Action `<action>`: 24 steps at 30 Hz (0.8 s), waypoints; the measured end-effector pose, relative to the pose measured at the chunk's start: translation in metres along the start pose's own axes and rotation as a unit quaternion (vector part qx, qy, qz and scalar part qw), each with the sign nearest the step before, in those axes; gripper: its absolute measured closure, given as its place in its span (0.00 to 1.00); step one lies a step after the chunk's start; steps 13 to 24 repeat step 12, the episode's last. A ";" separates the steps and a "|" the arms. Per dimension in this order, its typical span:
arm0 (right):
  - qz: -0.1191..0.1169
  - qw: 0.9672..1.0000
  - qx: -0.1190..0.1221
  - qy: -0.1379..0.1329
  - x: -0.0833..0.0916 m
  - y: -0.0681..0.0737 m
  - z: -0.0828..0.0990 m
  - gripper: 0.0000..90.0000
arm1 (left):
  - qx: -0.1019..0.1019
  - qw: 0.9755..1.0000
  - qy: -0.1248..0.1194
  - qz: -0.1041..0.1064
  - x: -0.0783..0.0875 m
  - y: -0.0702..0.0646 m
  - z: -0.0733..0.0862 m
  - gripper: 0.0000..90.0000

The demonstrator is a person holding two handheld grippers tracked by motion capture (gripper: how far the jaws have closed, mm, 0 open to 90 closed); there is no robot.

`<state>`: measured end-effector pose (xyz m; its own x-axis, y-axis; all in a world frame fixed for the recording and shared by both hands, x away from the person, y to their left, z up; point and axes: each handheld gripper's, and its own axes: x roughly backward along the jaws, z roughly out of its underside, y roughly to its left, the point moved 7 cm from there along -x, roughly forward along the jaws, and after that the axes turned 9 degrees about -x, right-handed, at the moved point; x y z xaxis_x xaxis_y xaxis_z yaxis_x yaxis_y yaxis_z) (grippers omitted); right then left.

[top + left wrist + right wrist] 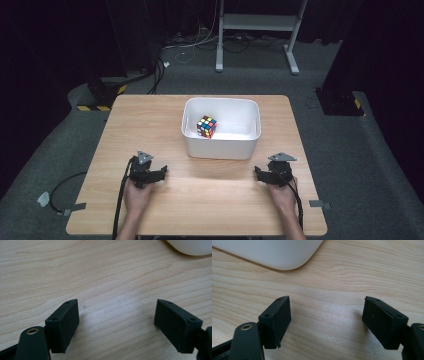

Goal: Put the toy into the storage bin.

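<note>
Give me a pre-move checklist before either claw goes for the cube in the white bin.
1. Left claw open, nothing between its jaws: ok.
2. Right claw open, nothing held: ok.
3. Cube inside the white bin, near its left wall: ok.
4. Bin upright on the table: ok.
5. Both claws resting short of the bin, apart from it: ok.
6. Room for a jaw between cube and left wall: cannot tell.

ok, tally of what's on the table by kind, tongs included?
Multicoloured plastic puzzle cube: 1, inside the tub
White rectangular plastic tub: 1
Black two-jaw tongs: 2, left and right, both open and empty on the light wooden table
Total: 4
</note>
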<state>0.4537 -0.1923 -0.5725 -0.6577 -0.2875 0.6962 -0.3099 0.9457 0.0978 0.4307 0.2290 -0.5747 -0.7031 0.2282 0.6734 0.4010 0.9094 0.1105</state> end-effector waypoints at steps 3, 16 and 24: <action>0.001 1.000 -0.001 0.000 0.000 0.000 0.000 0.25 | 0.000 1.000 0.000 0.000 0.000 0.000 0.000 0.22; 0.004 1.000 -0.002 0.000 0.000 0.000 0.000 0.24 | 0.000 1.000 -0.001 0.001 0.000 0.000 0.000 0.22; 0.004 1.000 -0.002 0.000 0.000 0.000 0.000 0.24 | 0.000 1.000 -0.001 0.001 0.000 0.000 0.000 0.22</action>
